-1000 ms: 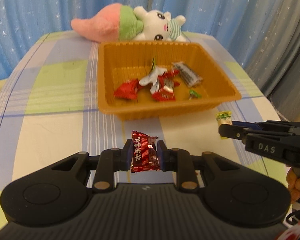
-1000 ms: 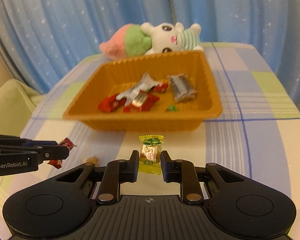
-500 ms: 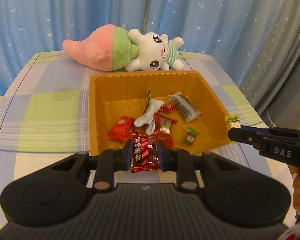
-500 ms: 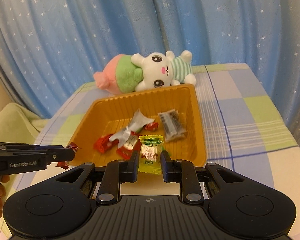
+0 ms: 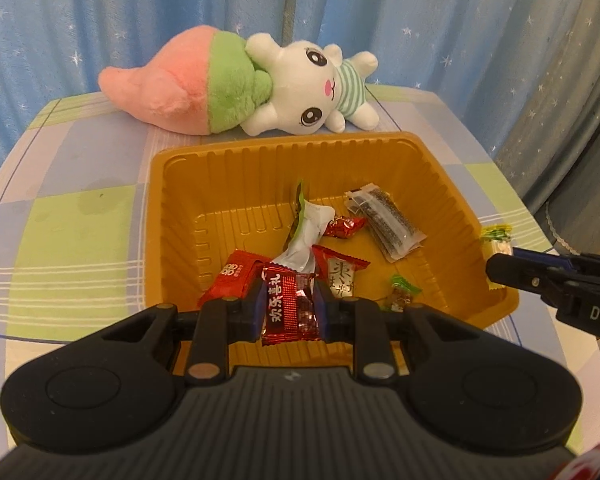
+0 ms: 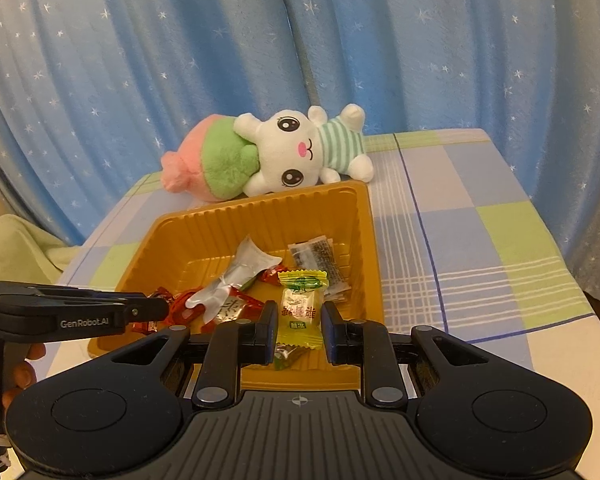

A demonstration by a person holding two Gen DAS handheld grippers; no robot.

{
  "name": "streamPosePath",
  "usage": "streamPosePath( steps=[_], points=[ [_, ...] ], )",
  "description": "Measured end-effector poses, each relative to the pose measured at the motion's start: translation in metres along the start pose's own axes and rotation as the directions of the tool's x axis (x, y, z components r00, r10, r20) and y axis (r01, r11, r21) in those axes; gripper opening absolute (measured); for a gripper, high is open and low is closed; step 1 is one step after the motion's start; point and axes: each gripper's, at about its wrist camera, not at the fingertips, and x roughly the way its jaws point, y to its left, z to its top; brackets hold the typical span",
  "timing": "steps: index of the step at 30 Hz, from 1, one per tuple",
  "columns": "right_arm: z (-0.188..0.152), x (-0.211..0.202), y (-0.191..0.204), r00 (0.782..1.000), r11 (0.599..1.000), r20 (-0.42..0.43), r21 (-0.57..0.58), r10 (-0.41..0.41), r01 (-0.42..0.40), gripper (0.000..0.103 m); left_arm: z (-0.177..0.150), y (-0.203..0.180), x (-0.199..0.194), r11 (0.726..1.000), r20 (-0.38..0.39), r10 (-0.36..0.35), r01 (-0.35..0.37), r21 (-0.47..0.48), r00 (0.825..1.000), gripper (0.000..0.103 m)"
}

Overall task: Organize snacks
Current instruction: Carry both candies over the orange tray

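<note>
My left gripper (image 5: 287, 307) is shut on a red foil candy (image 5: 288, 306) and holds it above the near edge of the orange tray (image 5: 172, 216). My right gripper (image 6: 300, 320) holds a yellow-green wrapped candy (image 6: 301, 308) over the tray's (image 6: 364, 232) near right part; its jaws look slightly apart from the wrapper. The tray holds several snacks: red packets, a white-green packet (image 5: 306, 232), a dark sesame bar (image 5: 386, 220). The right gripper also shows in the left wrist view (image 5: 500, 264), the left one in the right wrist view (image 6: 156, 310).
A pink, green and white plush bunny (image 5: 260, 88) lies behind the tray at the table's far edge. The checked tablecloth (image 6: 480, 248) covers the table. Blue star curtains hang behind. A pale green chair (image 6: 16, 248) stands at the left.
Both grippers have risen and moved forward with their candies, from above the table in front of the tray to above the tray. The right jaws seem a little wider now.
</note>
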Motion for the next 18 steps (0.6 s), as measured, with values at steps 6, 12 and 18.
streamPosePath(
  steps=[6, 12, 18],
  points=[
    [0.001, 0.007, -0.006, 1.0, 1.0, -0.012, 0.008, -0.011, 0.011, 0.023, 0.0, -0.003, 0.017, 1.0, -0.034, 0.008, -0.008, 0.008, 0.999, 0.023],
    [0.0, 0.009, -0.009, 1.0, 1.0, -0.018, 0.011, -0.017, 0.018, 0.023, -0.001, -0.005, 0.027, 1.0, -0.059, 0.01, -0.009, 0.013, 0.998, 0.023],
    [0.0, 0.01, -0.011, 1.0, 1.0, -0.023, 0.014, -0.018, 0.018, 0.023, 0.001, -0.003, 0.022, 1.0, -0.05, -0.003, 0.004, 0.004, 0.999, 0.023]
  ],
)
